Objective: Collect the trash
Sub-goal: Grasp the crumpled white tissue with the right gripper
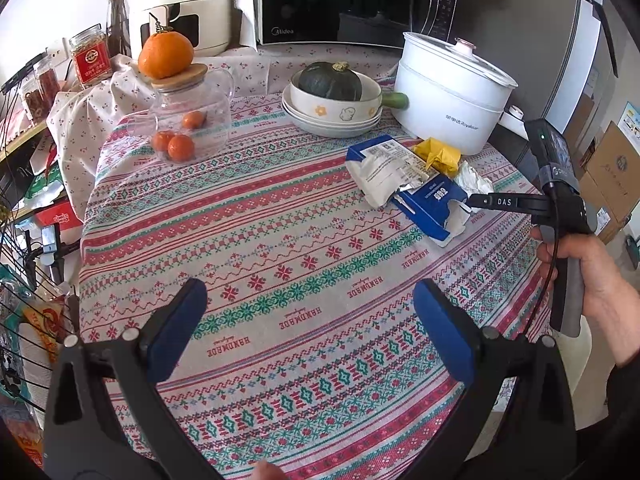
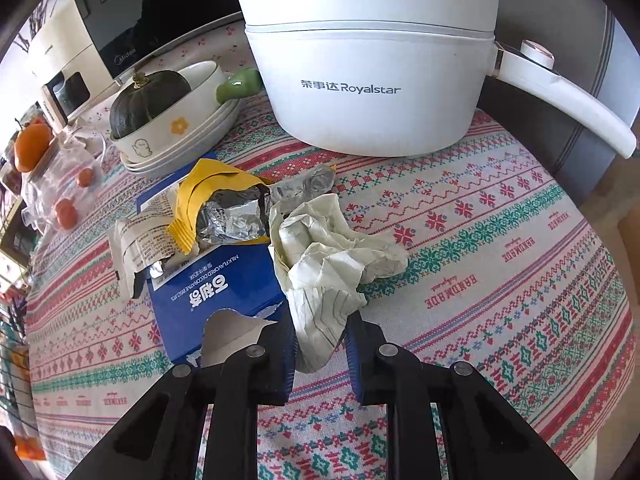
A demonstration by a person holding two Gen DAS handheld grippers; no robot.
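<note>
One blue box (image 2: 216, 292), one yellow wrapper (image 2: 200, 188), one crumpled paper (image 2: 332, 248). One pot (image 2: 372, 92), one squash (image 2: 144, 100). Four oranges: one (image 1: 166, 56) atop the jar (image 1: 188, 120), three inside.

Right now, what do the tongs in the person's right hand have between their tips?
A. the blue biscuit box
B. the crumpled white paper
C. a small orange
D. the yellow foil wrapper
B: in the right wrist view the right tongs are closed on the lower end of the crumpled white paper, beside the blue biscuit box.
</note>
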